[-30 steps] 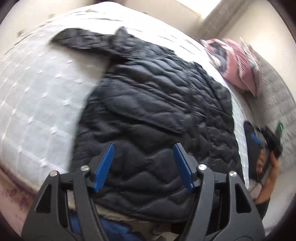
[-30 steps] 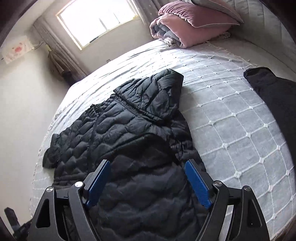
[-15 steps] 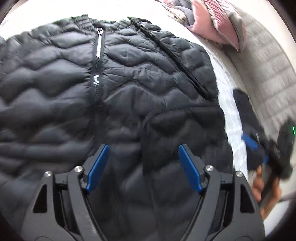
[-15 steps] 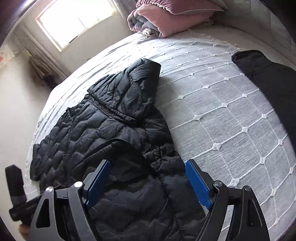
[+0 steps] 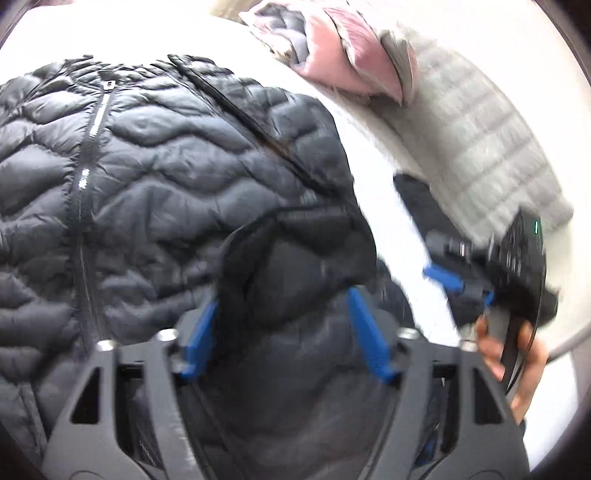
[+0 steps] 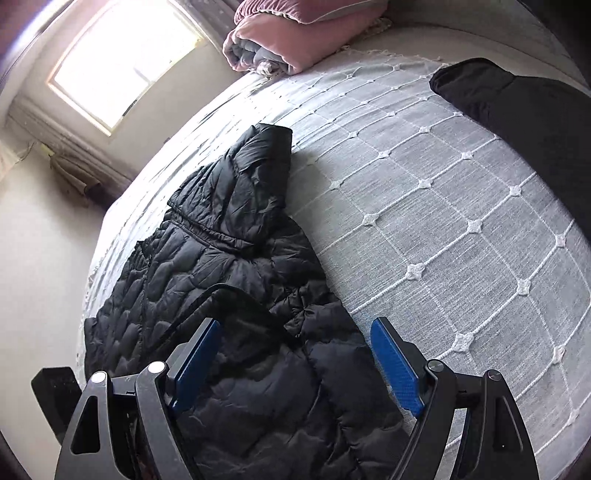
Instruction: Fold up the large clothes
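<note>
Left claw nearer jacket.

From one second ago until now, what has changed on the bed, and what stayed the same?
The left gripper swept in over the black puffer jacket, and its jaws have just been closing around a raised fold. The right gripper sank slightly, open. The jacket, the pink blanket and the bedspread stayed put.

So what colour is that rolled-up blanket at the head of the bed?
Pink, with a grey inner side, clearest in the right wrist view: blanket.
</note>
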`<state>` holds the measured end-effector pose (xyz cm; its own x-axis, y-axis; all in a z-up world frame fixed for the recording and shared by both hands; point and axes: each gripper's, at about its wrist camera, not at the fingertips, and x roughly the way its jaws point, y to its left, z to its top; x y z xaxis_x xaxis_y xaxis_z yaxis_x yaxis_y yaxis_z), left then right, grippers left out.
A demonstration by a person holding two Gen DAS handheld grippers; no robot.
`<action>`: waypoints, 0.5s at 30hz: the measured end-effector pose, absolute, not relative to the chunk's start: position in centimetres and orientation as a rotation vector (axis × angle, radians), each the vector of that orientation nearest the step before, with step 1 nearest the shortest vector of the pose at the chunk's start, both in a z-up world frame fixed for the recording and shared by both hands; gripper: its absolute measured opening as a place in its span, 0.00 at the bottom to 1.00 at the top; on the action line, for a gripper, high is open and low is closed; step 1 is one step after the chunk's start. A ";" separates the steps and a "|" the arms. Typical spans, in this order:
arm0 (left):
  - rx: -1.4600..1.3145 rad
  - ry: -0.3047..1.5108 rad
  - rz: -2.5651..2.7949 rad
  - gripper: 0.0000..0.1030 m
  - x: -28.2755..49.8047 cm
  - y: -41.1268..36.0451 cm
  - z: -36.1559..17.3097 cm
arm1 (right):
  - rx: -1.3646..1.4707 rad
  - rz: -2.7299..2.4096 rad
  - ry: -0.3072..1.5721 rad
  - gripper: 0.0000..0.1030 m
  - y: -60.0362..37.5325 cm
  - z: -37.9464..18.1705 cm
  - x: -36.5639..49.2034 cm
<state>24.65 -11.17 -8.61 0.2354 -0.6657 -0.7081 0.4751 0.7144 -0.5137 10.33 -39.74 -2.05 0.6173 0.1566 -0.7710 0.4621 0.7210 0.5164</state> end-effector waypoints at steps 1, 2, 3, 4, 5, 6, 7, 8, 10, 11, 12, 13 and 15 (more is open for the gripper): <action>-0.178 1.092 -0.799 0.41 24.0 -11.1 -8.5 | 0.770 -0.204 0.905 0.82 -40.0 -2.0 10.2; -0.159 1.102 -0.811 0.38 23.3 -11.1 -8.4 | 0.772 -0.215 0.899 0.82 -40.3 -1.9 10.0; -0.129 1.114 -0.822 0.36 22.5 -11.1 -8.4 | 0.779 -0.230 0.891 0.82 -40.7 -1.9 9.7; -0.096 1.115 -0.831 0.32 21.4 -11.1 -8.3 | 0.789 -0.243 0.882 0.82 -41.1 -1.8 9.4; -0.073 1.112 -0.838 0.30 20.8 -10.9 -8.3 | 0.804 -0.249 0.871 0.82 -41.5 -1.8 9.1; -0.041 1.116 -0.843 0.28 20.1 -10.8 -8.4 | 0.821 -0.254 0.858 0.82 -41.9 -1.7 8.8; 0.002 1.132 -0.833 0.26 19.6 -10.8 -8.5 | 0.835 -0.260 0.848 0.82 -42.2 -1.7 8.6; 0.053 1.159 -0.795 0.25 19.1 -10.7 -8.6 | 0.858 -0.269 0.836 0.82 -42.6 -1.6 8.2; 0.080 1.170 -0.763 0.22 18.4 -9.6 -8.1 | 0.901 -0.274 0.823 0.82 -43.3 -1.8 7.8; 0.073 1.157 -0.770 0.22 18.1 -9.0 -7.3 | 0.918 -0.278 0.821 0.82 -43.5 -1.9 7.6; 0.050 1.138 -0.784 0.22 18.0 -8.2 -6.3 | 0.931 -0.290 0.821 0.82 -43.7 -2.0 7.4; 0.023 1.121 -0.797 0.22 18.1 -7.8 -5.6 | 0.933 -0.301 0.827 0.82 -43.8 -2.1 7.4; -0.035 1.077 -0.826 0.23 18.2 -6.9 -3.8 | 0.917 -0.293 0.833 0.82 -43.4 -1.9 7.6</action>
<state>18.19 -6.91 -3.83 0.2116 -0.6108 -0.7630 0.5787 0.7074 -0.4058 7.55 -43.42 -1.95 0.6603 0.1131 -0.7424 0.5527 0.5961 0.5824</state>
